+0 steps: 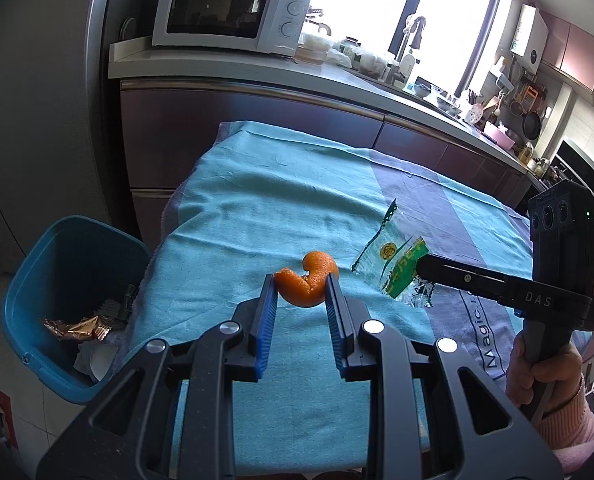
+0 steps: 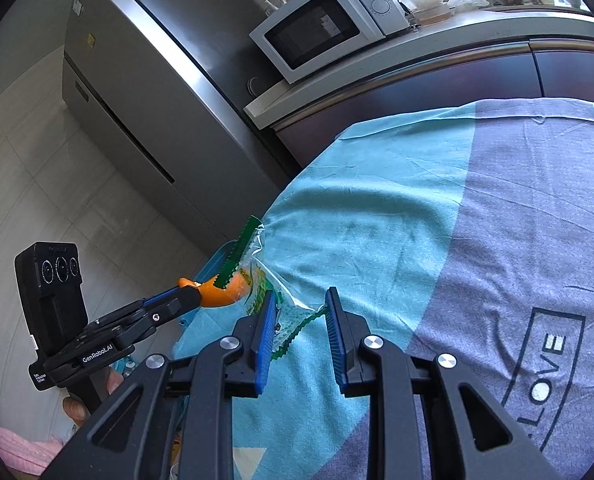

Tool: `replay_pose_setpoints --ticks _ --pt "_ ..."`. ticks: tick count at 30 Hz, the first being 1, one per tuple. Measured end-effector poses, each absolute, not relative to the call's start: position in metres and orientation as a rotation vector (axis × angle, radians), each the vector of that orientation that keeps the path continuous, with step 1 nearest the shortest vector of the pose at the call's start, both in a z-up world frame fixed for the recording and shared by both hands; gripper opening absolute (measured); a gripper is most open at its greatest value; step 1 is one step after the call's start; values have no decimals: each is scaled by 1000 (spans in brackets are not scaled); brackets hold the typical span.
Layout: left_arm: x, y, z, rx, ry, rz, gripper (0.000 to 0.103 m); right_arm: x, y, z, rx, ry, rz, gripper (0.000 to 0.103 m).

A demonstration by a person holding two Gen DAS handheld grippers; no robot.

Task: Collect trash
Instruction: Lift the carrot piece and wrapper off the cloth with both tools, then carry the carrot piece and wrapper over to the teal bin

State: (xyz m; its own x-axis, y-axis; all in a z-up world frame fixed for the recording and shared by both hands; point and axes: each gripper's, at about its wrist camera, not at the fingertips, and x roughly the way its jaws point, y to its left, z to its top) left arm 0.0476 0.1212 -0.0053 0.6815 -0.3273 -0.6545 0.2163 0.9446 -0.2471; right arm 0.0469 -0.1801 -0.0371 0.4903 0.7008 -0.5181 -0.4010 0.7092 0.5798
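Orange and curled like a comma, the mandarin peel (image 1: 308,282) is sitting pinched between the blue ribbed pads of our left gripper (image 1: 302,283), its glossy rind bulging up toward twelve o'clock past the fingertips. We are holding it above the teal side of the towel-covered table (image 1: 257,216). At three o'clock from the peel, we are closing our right gripper (image 2: 302,300) around a crinkled clear wrapper (image 1: 393,258) printed in green and yellow with a saw-toothed green edge; in the right wrist view the film is lying against the left pad while the jaws are standing moderately apart, and whether the right pad is touching it we cannot tell. At eight o'clock from the peel, a blue bin (image 1: 25,280) beside the table is holding a shiny gold-brown packet (image 1: 79,326) and pale scraps.
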Motion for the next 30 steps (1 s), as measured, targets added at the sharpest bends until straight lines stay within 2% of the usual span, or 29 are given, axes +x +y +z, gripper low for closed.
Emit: replay_pose_setpoints --ticks 30 --pt "40 157 -1 -180 746 -210 25 57 -136 -35 378 838 775 23"
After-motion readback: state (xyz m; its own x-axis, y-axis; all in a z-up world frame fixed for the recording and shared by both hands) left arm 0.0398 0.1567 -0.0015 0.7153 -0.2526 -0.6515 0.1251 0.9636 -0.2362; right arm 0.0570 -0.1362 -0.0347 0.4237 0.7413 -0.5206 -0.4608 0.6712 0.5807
